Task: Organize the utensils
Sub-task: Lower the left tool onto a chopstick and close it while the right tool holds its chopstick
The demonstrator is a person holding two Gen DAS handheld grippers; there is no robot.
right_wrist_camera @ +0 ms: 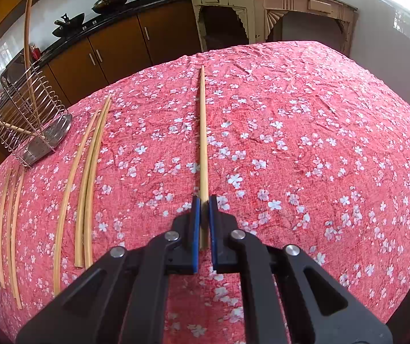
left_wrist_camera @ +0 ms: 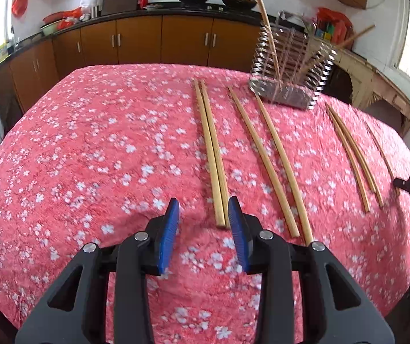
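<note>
Several bamboo chopsticks lie in pairs on a table with a pink flowered cloth [left_wrist_camera: 90, 157]. My left gripper [left_wrist_camera: 205, 203] is open just above the cloth. The near end of one chopstick pair [left_wrist_camera: 215, 154] lies between its blue pads, close to the right one and not pressed. A second pair [left_wrist_camera: 270, 160] and a third pair [left_wrist_camera: 353, 157] lie further right. My right gripper [right_wrist_camera: 202, 200] is shut on the near end of a single chopstick [right_wrist_camera: 202, 143], which points away along the cloth. A wire utensil rack [left_wrist_camera: 288, 66] at the back holds two chopsticks leaning apart.
In the right wrist view the rack [right_wrist_camera: 33, 120] stands at the left, with loose chopsticks [right_wrist_camera: 90, 186] between it and my gripper. Brown kitchen cabinets [left_wrist_camera: 162, 40] with woks on the counter run behind the table. A worn cream sideboard [right_wrist_camera: 262, 8] stands at the far side.
</note>
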